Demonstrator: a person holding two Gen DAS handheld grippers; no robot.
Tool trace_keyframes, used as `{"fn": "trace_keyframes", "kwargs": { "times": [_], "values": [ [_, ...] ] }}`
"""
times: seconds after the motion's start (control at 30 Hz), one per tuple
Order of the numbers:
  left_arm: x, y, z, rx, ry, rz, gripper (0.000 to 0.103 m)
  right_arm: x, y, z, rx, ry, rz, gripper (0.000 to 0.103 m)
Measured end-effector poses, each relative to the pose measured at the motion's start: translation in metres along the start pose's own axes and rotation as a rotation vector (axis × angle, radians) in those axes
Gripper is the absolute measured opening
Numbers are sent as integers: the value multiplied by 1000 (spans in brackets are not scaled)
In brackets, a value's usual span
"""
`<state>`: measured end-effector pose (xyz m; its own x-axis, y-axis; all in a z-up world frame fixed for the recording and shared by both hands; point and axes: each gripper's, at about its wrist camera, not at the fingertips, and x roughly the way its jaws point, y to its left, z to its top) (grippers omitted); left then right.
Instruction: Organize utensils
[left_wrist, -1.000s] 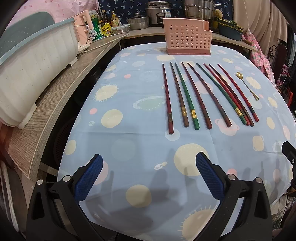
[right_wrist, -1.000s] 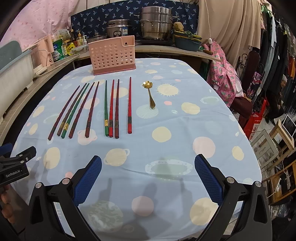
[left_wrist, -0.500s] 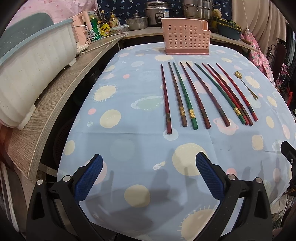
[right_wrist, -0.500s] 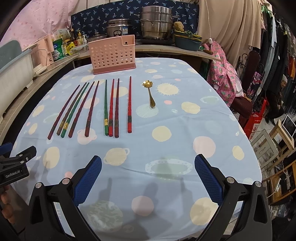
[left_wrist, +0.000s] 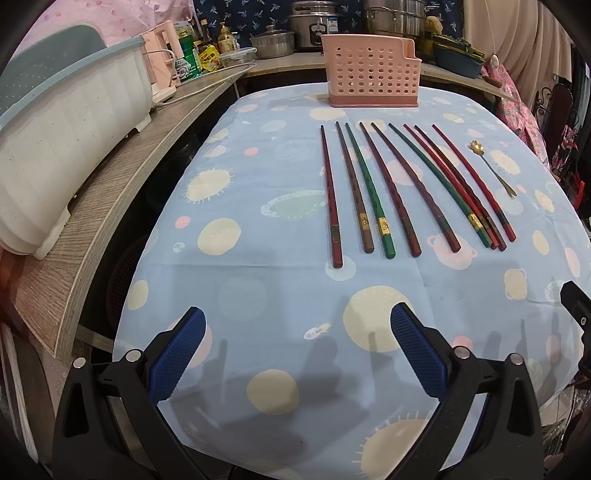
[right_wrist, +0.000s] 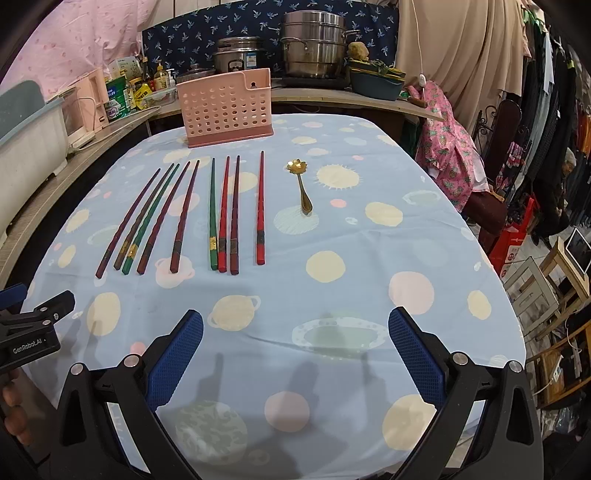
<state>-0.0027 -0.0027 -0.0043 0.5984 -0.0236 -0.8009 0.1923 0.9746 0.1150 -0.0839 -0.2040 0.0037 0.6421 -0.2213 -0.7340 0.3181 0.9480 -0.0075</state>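
Note:
Several red, brown and green chopsticks (left_wrist: 388, 192) lie side by side on the blue patterned tablecloth (left_wrist: 280, 280); they also show in the right wrist view (right_wrist: 184, 218). A small gold spoon (right_wrist: 301, 184) lies to their right, also seen in the left wrist view (left_wrist: 493, 168). A pink perforated utensil basket (left_wrist: 369, 72) stands upright at the table's far edge, also in the right wrist view (right_wrist: 227, 107). My left gripper (left_wrist: 297, 350) is open and empty near the table's front edge. My right gripper (right_wrist: 295, 350) is open and empty, to the right of the left one.
A wooden counter (left_wrist: 96, 206) runs along the left with a white dish rack (left_wrist: 62, 125), bottles and a pink kettle. Steel pots (right_wrist: 314, 51) stand behind the basket. A chair with pink cloth (right_wrist: 450, 147) and shelves stand off the table's right side.
The left gripper has drifted slightly, so the chopsticks and basket sit a little to the left in its view. Both grippers remain open. Nothing on the table has moved.

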Motion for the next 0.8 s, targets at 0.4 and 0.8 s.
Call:
{"fn": "trace_keyframes", "kwargs": {
  "times": [0.4,0.8],
  "values": [
    [1,0,0,-1,3,-2,96,1,0,0,1,-2,1,96],
    [1,-1,0,1,5,-7,95,1,0,0,2,0,6,96]
  ]
}}
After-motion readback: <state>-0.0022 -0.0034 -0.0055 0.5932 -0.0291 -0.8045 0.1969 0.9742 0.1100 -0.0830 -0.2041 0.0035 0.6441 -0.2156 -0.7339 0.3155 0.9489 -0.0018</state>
